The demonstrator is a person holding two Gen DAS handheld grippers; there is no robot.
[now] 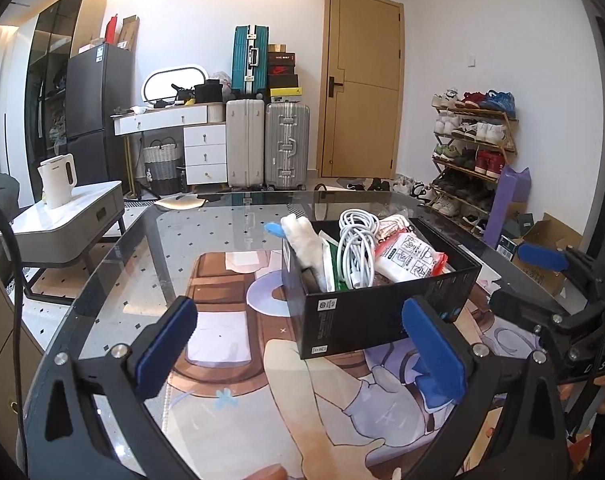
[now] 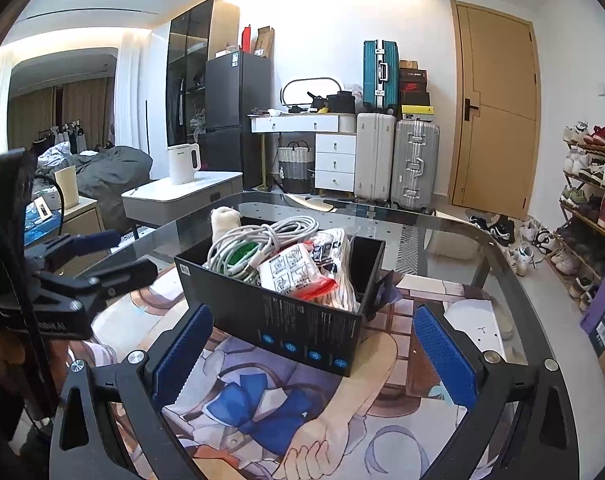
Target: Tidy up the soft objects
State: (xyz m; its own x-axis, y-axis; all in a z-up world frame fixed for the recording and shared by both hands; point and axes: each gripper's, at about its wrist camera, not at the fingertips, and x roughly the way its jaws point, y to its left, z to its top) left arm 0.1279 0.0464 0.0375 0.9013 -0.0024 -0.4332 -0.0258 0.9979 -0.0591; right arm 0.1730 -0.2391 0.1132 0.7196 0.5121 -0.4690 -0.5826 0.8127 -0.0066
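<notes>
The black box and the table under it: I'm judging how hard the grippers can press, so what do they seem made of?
The black box looks like matte printed cardboard: thin walls, folded corner, small printed icons. The table appears to be glass with a glossy finish: the floor shows through it and it reflects the room. A printed mat lies on it, probably soft fabric.

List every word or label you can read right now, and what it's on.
"...bbot.AI", partly cut off: on the left hand-held gripper body, seen from the right wrist view.
"D" and "S", faint: on the right hand-held gripper body.
Black box labels, white packet print, shoe boxes: too small to read.
</notes>
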